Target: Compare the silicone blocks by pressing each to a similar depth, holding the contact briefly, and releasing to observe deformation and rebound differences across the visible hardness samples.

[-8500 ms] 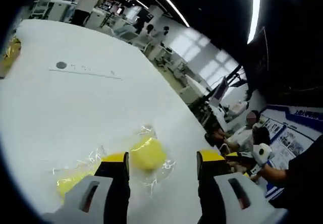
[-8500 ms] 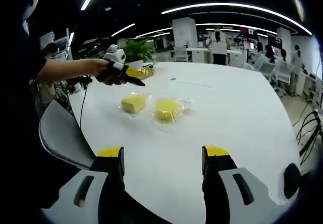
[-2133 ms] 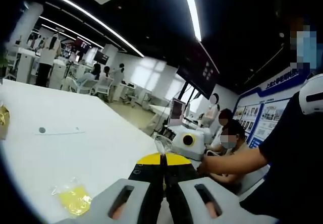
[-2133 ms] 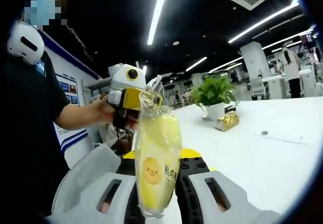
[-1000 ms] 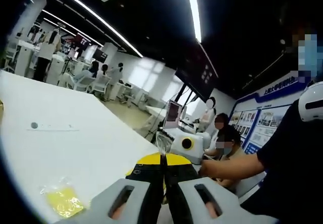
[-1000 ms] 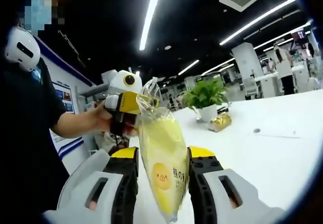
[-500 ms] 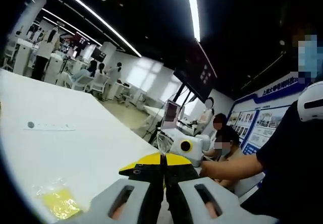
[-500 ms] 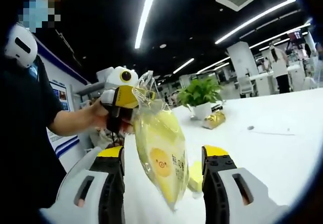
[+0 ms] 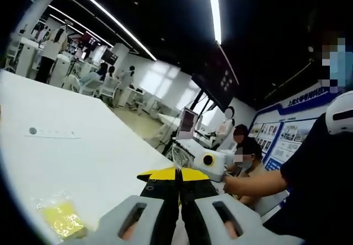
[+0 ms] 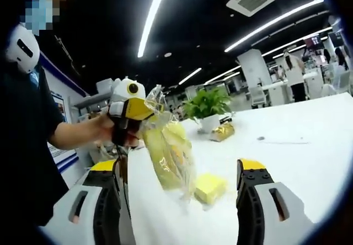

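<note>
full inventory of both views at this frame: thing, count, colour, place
Bagged silicone block: 1, yellow in clear plastic, hanging in the air from the left gripper's shut jaws.
Second silicone block: 1, yellow, in clear wrap, lying on the table; also in the left gripper view.
Table: 1, white, under both blocks.
Potted plant: 1, green in a white pot, far side of the table.
Gold object: 1, beside the plant; too small to identify.
Left gripper: yellow tips, shut on the bag's top edge.
Right gripper: yellow tips, jaws wide apart, holding nothing.
Person's hand: holding the left gripper.
</note>
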`<state>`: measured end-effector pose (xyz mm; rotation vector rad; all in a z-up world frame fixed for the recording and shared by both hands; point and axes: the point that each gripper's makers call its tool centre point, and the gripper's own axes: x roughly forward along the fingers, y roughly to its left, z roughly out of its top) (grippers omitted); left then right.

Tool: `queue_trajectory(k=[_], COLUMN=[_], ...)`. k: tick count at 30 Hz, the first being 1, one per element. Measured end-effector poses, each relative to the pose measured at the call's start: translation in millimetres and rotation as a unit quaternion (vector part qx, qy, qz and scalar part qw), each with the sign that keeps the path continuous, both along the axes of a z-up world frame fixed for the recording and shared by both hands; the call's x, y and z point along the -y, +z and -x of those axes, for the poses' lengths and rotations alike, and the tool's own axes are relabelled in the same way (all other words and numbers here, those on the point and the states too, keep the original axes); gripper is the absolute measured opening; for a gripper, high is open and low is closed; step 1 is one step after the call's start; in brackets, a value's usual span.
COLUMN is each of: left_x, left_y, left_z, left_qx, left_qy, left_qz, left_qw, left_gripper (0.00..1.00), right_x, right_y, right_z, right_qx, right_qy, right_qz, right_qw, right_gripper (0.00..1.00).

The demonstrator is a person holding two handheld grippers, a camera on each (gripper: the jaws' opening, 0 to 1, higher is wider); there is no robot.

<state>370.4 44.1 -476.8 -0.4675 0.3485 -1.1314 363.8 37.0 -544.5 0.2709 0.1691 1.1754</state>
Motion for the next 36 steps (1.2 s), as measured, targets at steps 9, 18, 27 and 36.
queue_trajectory(k=[9,18,27,36], left_x=[3.9,13.2,33.9,66.3], left_y=[-5.0,-17.7,-36.7,-65.3], left_z=[0.6,0.9,-8.1,-13.8], left_qx=[-0.007,-0.024,-0.061,-0.108], left_qy=[0.005,0.008,0.017,0.025], left_qz=[0.007,0.013,0.037,0.058], left_qw=[0.9999,0.9996,0.9973,0.9921], left_gripper=[0.0,0.0,0.0,0.0], right_x=[14.6,51.3,89.6,112.0], right_y=[-10.3,-22.6,-14.5,-19.0], right_z=[6.4,13.6,19.9,26.5], right_qx=[-0.002,-0.022,-0.017,-0.025], right_qy=[-0.014,-0.051,-0.089,-0.107], right_qz=[0.021,0.046,0.05,0.058], right_qw=[0.9997,0.9974,0.9947,0.9922], right_gripper=[0.84,0.8,0.78,0.77])
